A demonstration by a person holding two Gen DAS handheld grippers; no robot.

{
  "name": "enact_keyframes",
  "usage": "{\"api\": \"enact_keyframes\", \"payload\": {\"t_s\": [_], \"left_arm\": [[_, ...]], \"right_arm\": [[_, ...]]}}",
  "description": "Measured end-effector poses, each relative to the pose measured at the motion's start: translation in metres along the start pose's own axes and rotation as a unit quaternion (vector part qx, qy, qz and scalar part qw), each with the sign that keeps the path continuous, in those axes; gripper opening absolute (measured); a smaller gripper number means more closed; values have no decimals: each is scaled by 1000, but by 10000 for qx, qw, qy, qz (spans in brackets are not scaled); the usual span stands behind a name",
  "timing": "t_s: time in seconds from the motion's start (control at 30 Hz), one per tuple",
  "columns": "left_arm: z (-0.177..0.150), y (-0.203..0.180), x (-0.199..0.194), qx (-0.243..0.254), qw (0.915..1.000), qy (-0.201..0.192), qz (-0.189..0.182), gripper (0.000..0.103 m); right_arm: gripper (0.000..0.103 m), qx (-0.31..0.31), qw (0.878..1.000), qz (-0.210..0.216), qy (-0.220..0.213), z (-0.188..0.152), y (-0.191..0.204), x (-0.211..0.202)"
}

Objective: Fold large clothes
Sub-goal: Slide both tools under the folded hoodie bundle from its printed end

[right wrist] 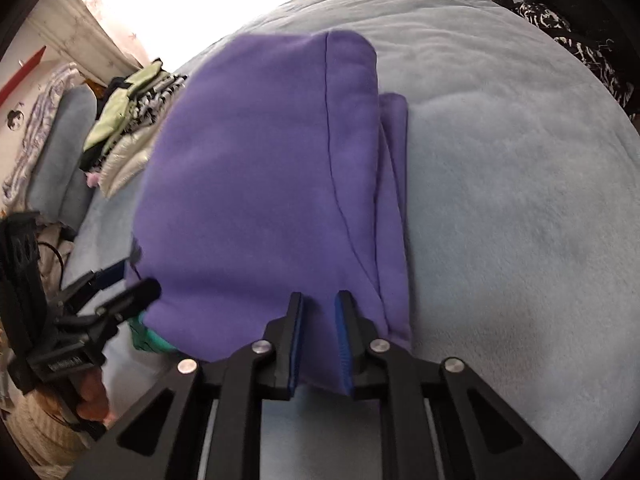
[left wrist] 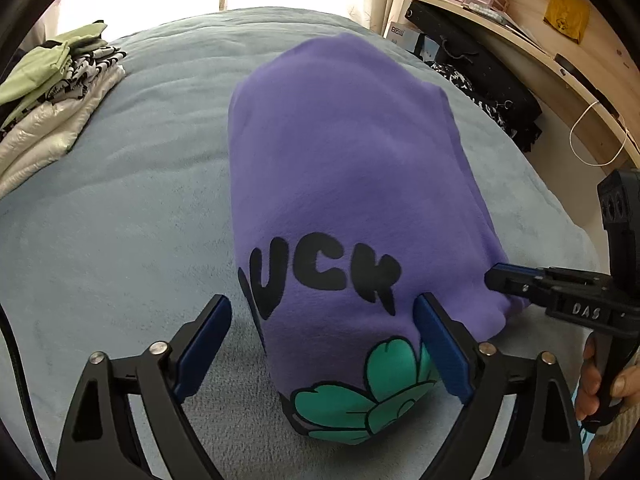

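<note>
Folding purple hoodie point(left wrist: 340, 168) on the bed point(left wrist: 120, 208), near edge lifted over toward the far end. Left tool point(left wrist: 322, 348) spread wide, straddling the near left corner by the green flower print point(left wrist: 372, 392); pads look clear of the cloth, nothing gripped. Right tool point(right wrist: 318, 344) nearly closed, pinching the near right edge of the hoodie between its blue pads. Also visible from the left wrist, clamped on the right side of the hem point(left wrist: 508, 280).

Hoodie lying lengthwise mid-bed, already narrowed; a folded-in sleeve or side panel point(right wrist: 394, 200) peeking out along the right edge. Stack of folded clothes point(left wrist: 52, 100) at the far left, well apart.

Risks, judged from here:
- Only one corner held: pulling with the right alone likely to skew the fold and drag the left corner behind.
- Left pads closing late or too shallow: catching the top layer only, lower layers sliding out.
- Tucked panel on the right working loose under a fast swing.
- Fleece bedcover clinging, bunching under the cloth.
</note>
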State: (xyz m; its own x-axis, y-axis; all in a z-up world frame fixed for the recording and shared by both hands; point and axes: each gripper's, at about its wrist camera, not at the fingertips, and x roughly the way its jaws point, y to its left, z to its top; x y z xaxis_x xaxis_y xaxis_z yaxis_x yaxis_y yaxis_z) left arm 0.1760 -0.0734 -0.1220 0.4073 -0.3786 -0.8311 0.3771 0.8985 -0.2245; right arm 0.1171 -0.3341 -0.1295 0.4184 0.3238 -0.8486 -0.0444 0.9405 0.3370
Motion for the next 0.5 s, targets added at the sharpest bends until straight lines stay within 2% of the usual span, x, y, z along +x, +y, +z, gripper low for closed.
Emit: {"api": "enact_keyframes", "payload": {"t_s": [0.27, 0.5], "left_arm": [[4, 13, 8, -292, 9992, 194, -203, 97], [4, 10, -4, -378, 9992, 128, -104, 97]], "right_arm": [[14, 142, 9999, -3, -74, -3, 1, 8], [17, 484, 9984, 276, -79, -1, -6, 2]]}}
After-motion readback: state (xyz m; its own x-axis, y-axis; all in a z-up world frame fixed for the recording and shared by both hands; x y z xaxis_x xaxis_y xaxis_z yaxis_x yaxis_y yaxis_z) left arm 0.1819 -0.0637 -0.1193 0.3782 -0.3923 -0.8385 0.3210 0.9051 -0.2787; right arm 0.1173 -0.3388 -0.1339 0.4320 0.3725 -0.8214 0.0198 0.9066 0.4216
